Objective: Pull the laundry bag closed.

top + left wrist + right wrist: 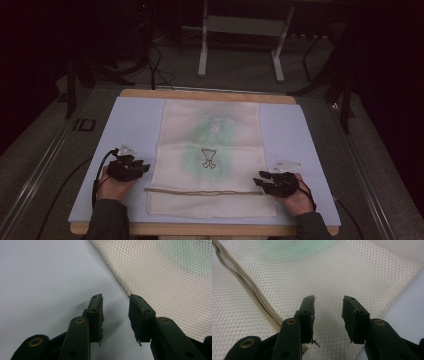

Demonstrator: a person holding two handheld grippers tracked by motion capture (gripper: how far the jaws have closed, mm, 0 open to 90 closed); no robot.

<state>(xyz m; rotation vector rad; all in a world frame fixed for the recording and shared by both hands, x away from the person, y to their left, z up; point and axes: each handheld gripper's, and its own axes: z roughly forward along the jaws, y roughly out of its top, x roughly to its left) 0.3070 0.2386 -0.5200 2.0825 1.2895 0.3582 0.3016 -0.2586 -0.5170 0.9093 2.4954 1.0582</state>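
A cream mesh bag (212,155) lies flat along the middle of a pale blue mat (135,120), with something green showing through it and a small printed figure (209,158) at its centre. A beige drawstring (202,191) crosses it near the front end. My left gripper (145,167) rests on the mat just left of the bag's edge, open, with bare mat between its jaws and the mesh (170,277) beside them. My right gripper (257,182) sits at the bag's right edge, open over the mesh (332,277), the drawstring (254,297) to its left.
The mat lies on a wooden board (207,95) whose edges show at the back and front. Beyond the board stand a white metal frame (242,42) and dark stands, with cables (157,70) on the grey floor.
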